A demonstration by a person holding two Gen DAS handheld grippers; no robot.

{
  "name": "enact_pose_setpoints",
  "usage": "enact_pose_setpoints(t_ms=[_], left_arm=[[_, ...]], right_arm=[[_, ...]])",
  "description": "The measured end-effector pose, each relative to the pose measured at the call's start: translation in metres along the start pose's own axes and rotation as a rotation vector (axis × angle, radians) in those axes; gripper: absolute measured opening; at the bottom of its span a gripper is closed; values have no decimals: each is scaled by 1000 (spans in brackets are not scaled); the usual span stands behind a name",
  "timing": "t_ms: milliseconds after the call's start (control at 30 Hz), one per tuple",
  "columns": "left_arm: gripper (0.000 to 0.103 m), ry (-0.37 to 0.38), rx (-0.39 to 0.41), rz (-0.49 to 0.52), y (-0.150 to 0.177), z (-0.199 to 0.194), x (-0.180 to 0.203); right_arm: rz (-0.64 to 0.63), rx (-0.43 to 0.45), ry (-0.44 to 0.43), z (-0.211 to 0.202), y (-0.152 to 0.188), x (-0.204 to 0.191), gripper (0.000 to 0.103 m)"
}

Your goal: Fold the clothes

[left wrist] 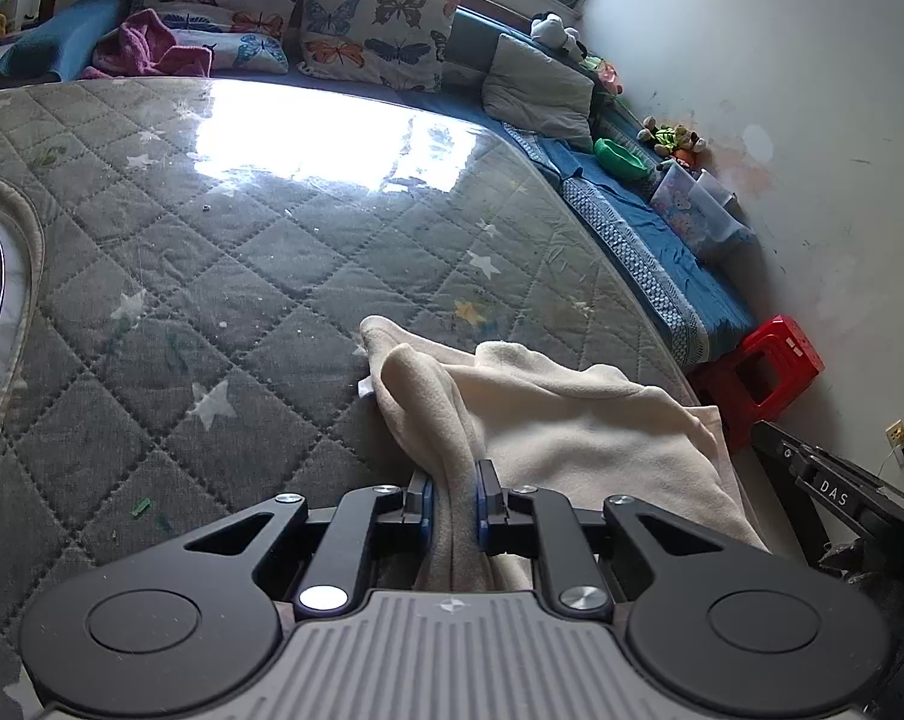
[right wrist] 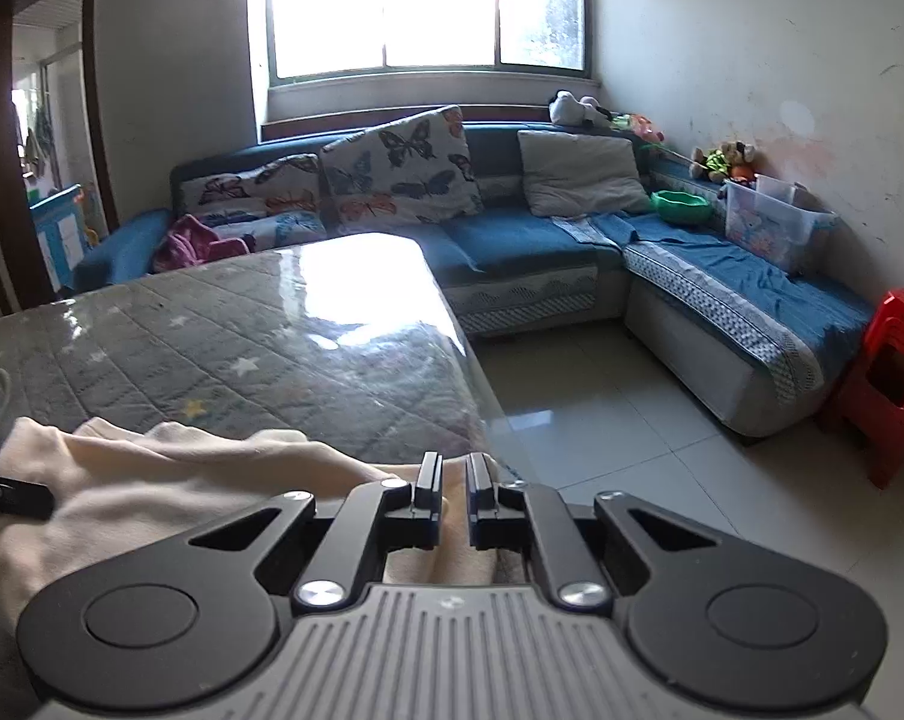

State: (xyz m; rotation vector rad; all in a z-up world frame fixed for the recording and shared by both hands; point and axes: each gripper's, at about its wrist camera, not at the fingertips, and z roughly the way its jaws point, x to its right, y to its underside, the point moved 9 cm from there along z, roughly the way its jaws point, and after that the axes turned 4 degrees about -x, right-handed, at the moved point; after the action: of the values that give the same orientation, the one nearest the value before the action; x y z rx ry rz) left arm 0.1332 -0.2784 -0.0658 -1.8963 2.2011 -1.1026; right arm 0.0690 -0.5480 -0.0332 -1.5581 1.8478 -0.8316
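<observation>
A cream fleece garment (left wrist: pixel 571 420) lies bunched at the near right corner of the quilted grey table top (left wrist: pixel 242 252). My left gripper (left wrist: pixel 454 489) is shut on a gathered fold of it, cloth running between the jaws. In the right wrist view the same garment (right wrist: pixel 152 480) lies at the table's near edge (right wrist: pixel 308 336). My right gripper (right wrist: pixel 453 480) is shut on its right end, cloth showing between the narrow jaws. The left gripper's tip (right wrist: pixel 8 495) shows at the far left.
A blue corner sofa (right wrist: pixel 529 240) with butterfly cushions (right wrist: pixel 398 165) stands behind the table. A red plastic stool (right wrist: pixel 889 378) stands at the right by the wall. A green bowl (right wrist: pixel 679 207) and a clear box (right wrist: pixel 769 222) sit on the sofa. Tiled floor (right wrist: pixel 601 420) lies right of the table.
</observation>
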Motion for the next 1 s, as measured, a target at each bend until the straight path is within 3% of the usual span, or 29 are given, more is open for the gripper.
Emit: enact_pose_setpoints(t_ms=[433, 567, 1000], left_arm=[[15, -14, -15, 2, 3, 5, -7], [15, -18, -19, 5, 4, 7, -8], [19, -19, -34, 1, 4, 10, -12]], right_arm=[[-16, -25, -41, 6, 11, -15, 11], [-33, -33, -59, 9, 13, -23, 21], [-40, -83, -53, 43, 17, -30, 21]])
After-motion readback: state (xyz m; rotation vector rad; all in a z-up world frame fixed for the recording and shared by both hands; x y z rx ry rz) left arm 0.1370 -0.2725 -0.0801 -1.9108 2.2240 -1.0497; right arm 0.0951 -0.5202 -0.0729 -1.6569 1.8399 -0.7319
